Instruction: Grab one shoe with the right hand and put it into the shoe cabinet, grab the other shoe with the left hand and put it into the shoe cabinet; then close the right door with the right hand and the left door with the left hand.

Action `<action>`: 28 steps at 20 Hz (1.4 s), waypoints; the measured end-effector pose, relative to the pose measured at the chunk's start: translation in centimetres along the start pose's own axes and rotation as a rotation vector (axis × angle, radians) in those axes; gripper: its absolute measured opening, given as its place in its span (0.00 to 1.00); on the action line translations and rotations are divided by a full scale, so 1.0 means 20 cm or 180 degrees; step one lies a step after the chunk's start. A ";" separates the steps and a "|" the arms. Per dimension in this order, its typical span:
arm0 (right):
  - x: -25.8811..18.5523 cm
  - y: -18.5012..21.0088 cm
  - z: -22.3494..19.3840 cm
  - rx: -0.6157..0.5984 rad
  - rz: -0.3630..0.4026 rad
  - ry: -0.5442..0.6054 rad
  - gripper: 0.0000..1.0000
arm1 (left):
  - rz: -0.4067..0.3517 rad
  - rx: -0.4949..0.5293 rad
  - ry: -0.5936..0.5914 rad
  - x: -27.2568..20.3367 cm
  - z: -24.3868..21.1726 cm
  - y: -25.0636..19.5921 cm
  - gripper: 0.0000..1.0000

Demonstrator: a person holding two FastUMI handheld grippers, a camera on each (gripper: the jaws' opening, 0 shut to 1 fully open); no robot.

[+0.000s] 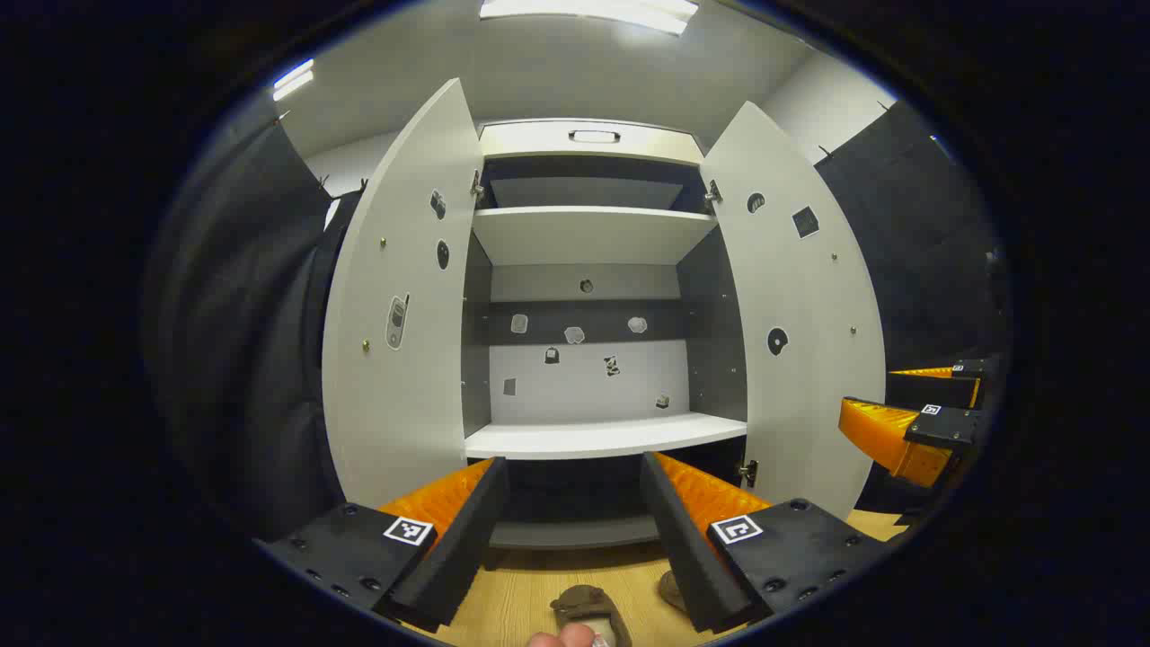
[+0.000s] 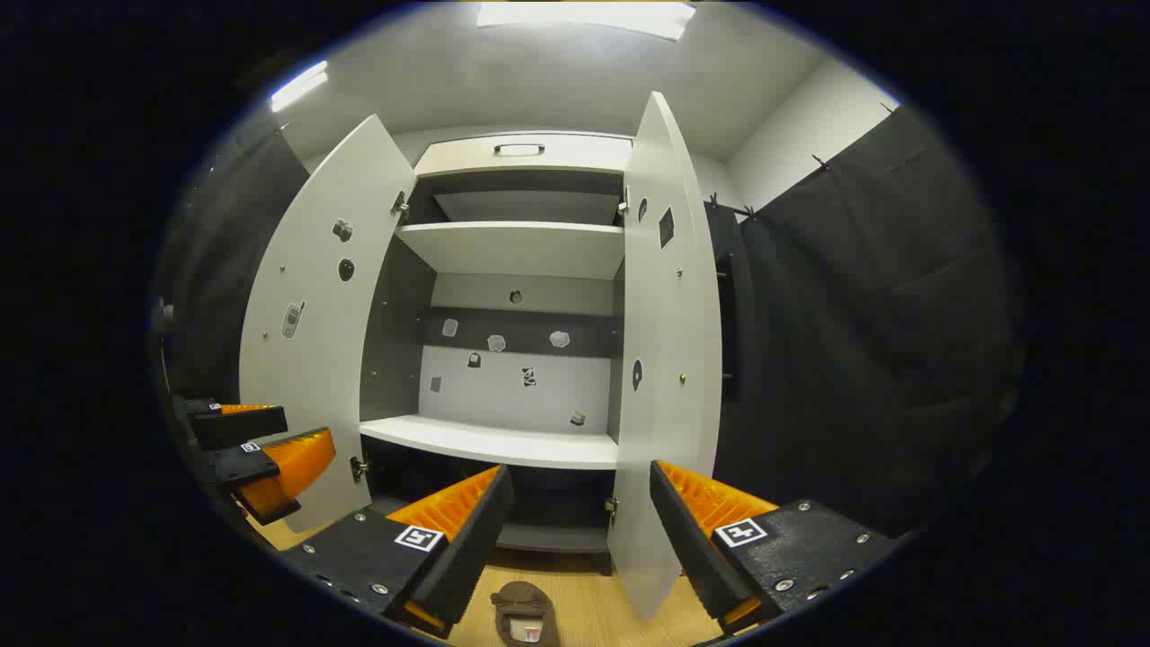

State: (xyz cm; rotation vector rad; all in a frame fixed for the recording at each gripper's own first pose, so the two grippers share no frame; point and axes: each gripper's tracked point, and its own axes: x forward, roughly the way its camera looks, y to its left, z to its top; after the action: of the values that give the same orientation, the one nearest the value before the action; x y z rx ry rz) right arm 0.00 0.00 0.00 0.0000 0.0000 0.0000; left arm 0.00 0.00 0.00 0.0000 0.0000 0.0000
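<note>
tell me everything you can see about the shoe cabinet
The shoe cabinet stands upright on a wooden floor, pale panels with darker grey inner walls. Both doors are swung wide open: left door, right door, each dotted with small stickers, as is the back wall. Its shelves are bare. A handle sits on the top panel. Nothing touches it; both hand-held grippers are open.

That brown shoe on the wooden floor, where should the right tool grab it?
Probably the brown shoe is best pinched across its side walls at the open collar, coming straight down from above. It lies flat on the wooden floor, opening upward, just ahead of the open right tool, so the rim offers two thin edges.
</note>
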 end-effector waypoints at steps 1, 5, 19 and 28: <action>0.01 0.00 0.01 -0.0002 -0.0007 -0.0007 0.94 | 0.0000 -0.0003 0.0000 0.00 0.00 0.00 0.97; 0.00 -0.02 0.01 0.0008 -0.0022 -0.0018 0.94 | -0.0004 -0.0008 -0.0004 0.01 0.00 0.00 0.96; -0.01 0.00 0.03 -0.0004 -0.0016 -0.0032 0.94 | -0.0008 -0.0021 -0.0017 0.00 0.01 0.00 0.96; 0.05 0.04 -0.03 -0.0115 0.0054 0.0002 0.94 | 0.0044 -0.0016 -0.0006 -0.03 0.01 0.03 0.96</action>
State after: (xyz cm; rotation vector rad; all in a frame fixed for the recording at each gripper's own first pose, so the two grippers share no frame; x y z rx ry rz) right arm 1.00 0.78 -0.66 -0.0362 0.0007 0.0171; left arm -0.64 0.67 0.29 -0.0049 -0.0019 0.0139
